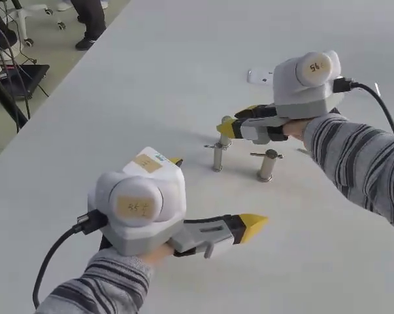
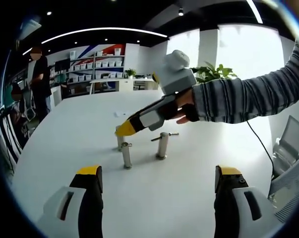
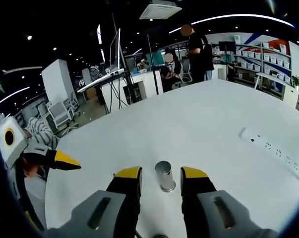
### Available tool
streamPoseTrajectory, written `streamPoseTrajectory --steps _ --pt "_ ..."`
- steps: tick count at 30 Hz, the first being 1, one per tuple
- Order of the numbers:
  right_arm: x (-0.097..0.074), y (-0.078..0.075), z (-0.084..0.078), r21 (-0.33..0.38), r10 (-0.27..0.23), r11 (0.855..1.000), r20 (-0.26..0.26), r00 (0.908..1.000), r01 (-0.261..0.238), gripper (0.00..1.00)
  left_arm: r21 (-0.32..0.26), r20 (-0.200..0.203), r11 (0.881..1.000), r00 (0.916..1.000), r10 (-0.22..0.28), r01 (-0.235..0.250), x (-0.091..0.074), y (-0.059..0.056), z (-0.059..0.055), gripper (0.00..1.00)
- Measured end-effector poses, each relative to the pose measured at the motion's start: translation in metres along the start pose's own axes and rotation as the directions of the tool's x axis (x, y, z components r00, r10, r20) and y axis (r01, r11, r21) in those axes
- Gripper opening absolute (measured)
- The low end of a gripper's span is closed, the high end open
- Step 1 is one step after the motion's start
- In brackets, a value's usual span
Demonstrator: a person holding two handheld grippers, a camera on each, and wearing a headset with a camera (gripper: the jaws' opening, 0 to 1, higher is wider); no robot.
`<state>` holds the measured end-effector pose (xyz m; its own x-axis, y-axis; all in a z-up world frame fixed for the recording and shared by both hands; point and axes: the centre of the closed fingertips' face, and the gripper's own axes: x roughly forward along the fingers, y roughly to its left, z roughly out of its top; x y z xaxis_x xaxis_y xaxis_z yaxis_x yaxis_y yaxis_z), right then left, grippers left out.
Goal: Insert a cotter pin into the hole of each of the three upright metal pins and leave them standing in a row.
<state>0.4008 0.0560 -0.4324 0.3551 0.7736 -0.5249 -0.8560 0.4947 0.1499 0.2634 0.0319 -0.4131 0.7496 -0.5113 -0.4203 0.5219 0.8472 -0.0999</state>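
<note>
Third metal pin, 11 o'clock of cotter-pinned pair, straddled by open right hand-held gripper; left hand-held gripper open, empty. Next: closure on pin judged required.

I note a broad white table with a matte top. A white power strip lies flat on it, toward one edge. Beyond the table I see a standing person in dark clothes, a white office chair, shelves of white bins, and a green plant beside bright windows.
</note>
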Motion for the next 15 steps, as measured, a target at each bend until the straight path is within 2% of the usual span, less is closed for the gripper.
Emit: streamPoseTrajectory --steps 8,15 --pt "0.0077 -0.0036 -0.002 -0.027 -0.023 0.999 0.002 0.9997 0.023 0.17 -0.02 -0.001 1.0 1.0 0.003 -0.003 -0.0024 -0.0005 -0.0041 0.92" --pt "0.0086 -0.0016 -0.0029 -0.033 -0.021 0.999 -0.002 0.9998 0.021 0.1 -0.017 0.003 1.0 0.9999 0.01 -0.01 -0.0055 0.0017 -0.0029 0.91"
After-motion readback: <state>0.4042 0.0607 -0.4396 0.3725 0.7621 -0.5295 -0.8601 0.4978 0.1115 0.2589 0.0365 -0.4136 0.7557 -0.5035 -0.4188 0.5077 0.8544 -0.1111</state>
